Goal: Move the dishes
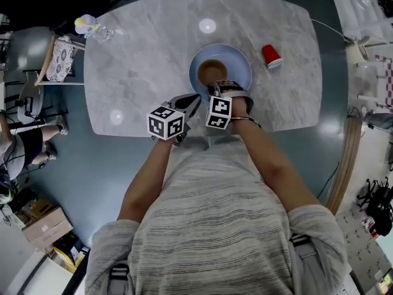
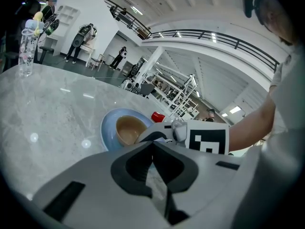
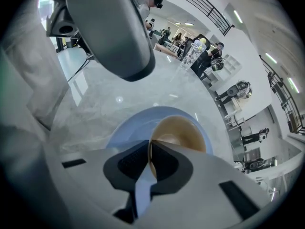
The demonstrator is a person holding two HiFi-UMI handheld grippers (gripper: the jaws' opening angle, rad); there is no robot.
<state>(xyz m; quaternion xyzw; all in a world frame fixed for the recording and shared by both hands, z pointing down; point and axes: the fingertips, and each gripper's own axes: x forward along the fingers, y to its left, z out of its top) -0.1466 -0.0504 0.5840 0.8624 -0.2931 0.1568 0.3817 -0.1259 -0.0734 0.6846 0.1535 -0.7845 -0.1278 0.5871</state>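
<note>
A brown bowl [image 1: 212,71] sits in a pale blue plate [image 1: 241,63] on the marble table [image 1: 141,60]. My right gripper [image 1: 215,90] points steeply down at the bowl's near side, and in the right gripper view the right gripper [image 3: 150,149] is shut with the rim of the bowl [image 3: 183,132] pinched between its pads, over the plate [image 3: 126,128]. My left gripper [image 1: 191,103] hovers just left of it, near the table's front edge. In the left gripper view the left gripper [image 2: 152,142] is shut with nothing held, facing the bowl [image 2: 127,129] and plate [image 2: 107,132].
A red cup [image 1: 271,56] lies on its side right of the plate. A clear bottle [image 1: 98,31] stands at the table's far left corner, with a chair [image 1: 58,59] beyond it. People stand off the table's left side.
</note>
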